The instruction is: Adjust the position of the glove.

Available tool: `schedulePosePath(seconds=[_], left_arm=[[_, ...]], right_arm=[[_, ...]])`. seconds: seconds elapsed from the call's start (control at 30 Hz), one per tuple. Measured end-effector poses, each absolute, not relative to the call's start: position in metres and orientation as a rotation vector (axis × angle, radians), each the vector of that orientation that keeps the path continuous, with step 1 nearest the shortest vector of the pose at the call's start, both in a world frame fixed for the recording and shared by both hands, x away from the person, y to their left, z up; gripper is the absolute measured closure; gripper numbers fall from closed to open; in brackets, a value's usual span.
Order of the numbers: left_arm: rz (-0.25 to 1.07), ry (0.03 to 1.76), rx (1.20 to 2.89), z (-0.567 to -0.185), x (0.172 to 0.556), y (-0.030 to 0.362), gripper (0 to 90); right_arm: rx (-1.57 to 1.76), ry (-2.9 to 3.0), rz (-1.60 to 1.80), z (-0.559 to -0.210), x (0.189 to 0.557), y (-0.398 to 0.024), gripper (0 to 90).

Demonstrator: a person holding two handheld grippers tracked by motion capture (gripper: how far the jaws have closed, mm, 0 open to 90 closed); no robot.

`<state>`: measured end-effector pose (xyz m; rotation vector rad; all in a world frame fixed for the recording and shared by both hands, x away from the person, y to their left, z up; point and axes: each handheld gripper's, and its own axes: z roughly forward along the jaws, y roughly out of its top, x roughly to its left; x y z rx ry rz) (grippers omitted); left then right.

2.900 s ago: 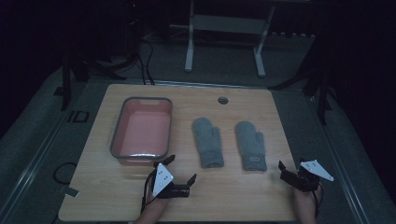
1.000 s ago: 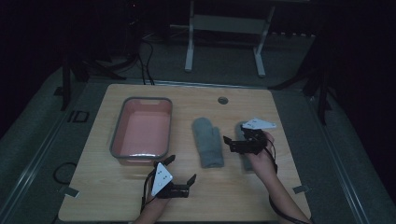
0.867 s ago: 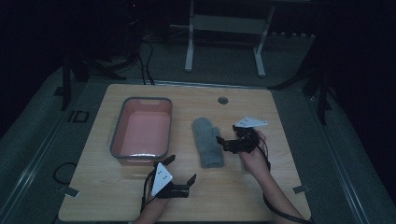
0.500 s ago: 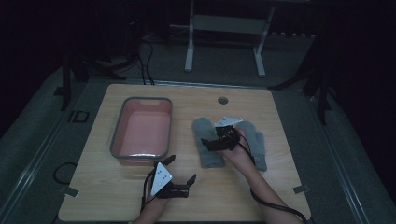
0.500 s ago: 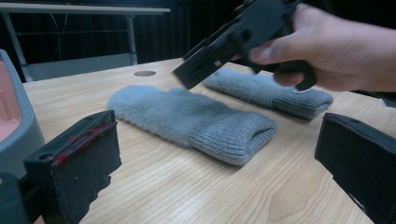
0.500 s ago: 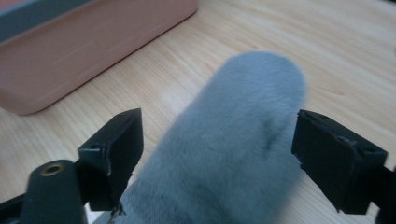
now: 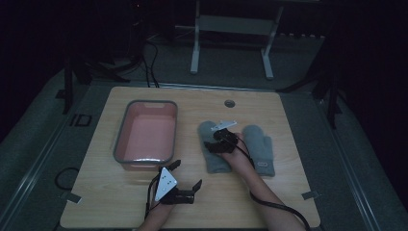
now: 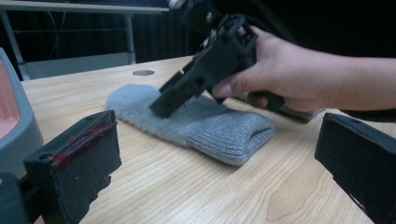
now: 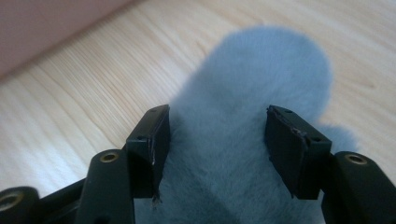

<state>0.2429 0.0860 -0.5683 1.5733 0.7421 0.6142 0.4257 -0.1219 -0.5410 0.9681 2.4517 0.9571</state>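
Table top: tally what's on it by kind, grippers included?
Grey mittens: 2, the left mitten under the right gripper, the right mitten beside it
Pink tub: 1
Handheld grippers: 2, the left gripper near the table's front edge
Total: 5

Grey fuzzy mittens (image 7: 215, 149), pink tub (image 7: 146, 134) with grey rim, pale wood table (image 7: 288, 110), black tools (image 7: 214, 144)

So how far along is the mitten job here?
Nothing is done: the pink bin holds nothing. In hand: the right gripper, jaws just closing, straddles the left grey mitten. Left: lifting it, and the right mitten. The left gripper rests open.
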Motion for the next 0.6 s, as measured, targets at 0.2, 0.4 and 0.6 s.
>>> schedulePosePath(seconds=[0.2,0.4,0.6], left_arm=[[0.614,0.743,1.574,-0.568,0.243,0.086,0.2],[0.615,0.745,1.575,-0.568,0.243,0.086,0.2],[0.613,0.745,1.574,-0.568,0.243,0.086,0.2]], right_arm=[[0.976,2.427,0.951,-0.55,0.423,-0.121,53.6],[0.979,2.372,0.937,-0.551,0.414,-0.116,76.9],[1.061,2.321,0.998,-0.538,0.407,-0.123,82.1]])
